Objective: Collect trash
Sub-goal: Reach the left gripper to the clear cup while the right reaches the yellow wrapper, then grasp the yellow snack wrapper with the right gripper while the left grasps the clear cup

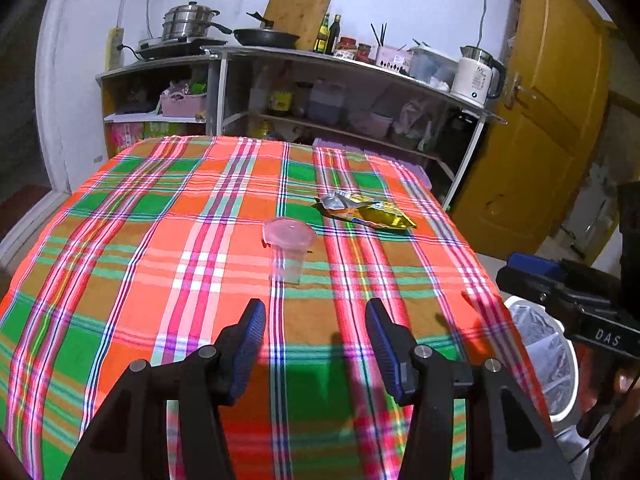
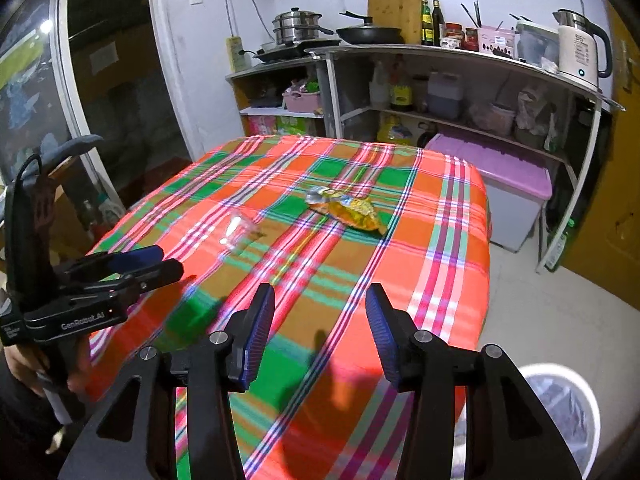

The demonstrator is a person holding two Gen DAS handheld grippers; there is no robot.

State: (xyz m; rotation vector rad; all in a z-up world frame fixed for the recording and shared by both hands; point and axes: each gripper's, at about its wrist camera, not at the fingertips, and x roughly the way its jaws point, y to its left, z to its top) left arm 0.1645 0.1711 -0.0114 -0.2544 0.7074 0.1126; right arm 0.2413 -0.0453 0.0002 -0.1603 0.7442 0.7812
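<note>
While both grippers hover with nothing between their jaws, items run thus. Left gripper [image 1: 316,312]: jaws apart, angled down; clear plastic cup [image 1: 288,252] upright just ahead, untouched. Right gripper [image 2: 320,300]: jaws apart, empty, angled down; yellow wrapper [image 2: 348,210] well ahead on plaid tablecloth [image 2: 440,240]. Right view alone shows the cup blurred; both show white bin [image 1: 548,364] rightward.

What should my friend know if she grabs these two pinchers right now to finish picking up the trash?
Left gripper: open, empty, over the near part of the table.
Right gripper: open, empty, near the table's right edge.
Clear plastic cup stands mid-table; yellow snack wrapper lies beyond it, to the right.
White bin sits on the floor by the table's right corner.
Done: nothing picked up yet. Left: cup and wrapper into the bin.
</note>
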